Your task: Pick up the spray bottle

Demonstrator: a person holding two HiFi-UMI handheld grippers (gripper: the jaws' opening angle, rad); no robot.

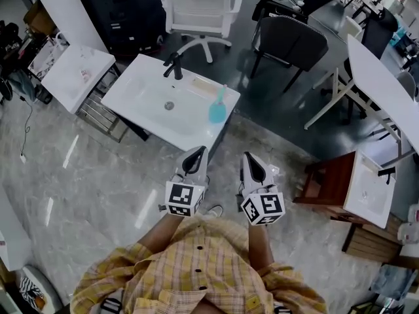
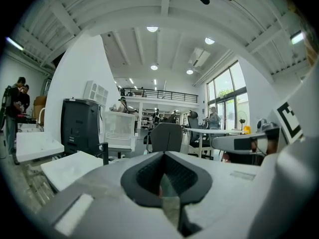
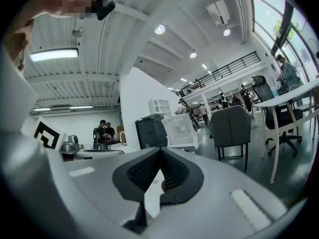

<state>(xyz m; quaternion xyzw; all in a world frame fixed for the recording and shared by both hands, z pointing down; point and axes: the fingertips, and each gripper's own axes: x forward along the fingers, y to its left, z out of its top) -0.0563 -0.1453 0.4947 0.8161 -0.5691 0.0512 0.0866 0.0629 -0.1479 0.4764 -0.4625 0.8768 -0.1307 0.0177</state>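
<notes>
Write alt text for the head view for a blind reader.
A blue spray bottle stands at the right edge of a white washbasin with a black faucet. Below it in the picture, the left gripper and right gripper point toward the basin, both shut, empty and short of it.

Bright, even indoor light comes from round ceiling lamps and a tall window. The glossy floor shows pale glare streaks. Both gripper views bow strongly, with black corners. The left claw and right claw look soft.
</notes>
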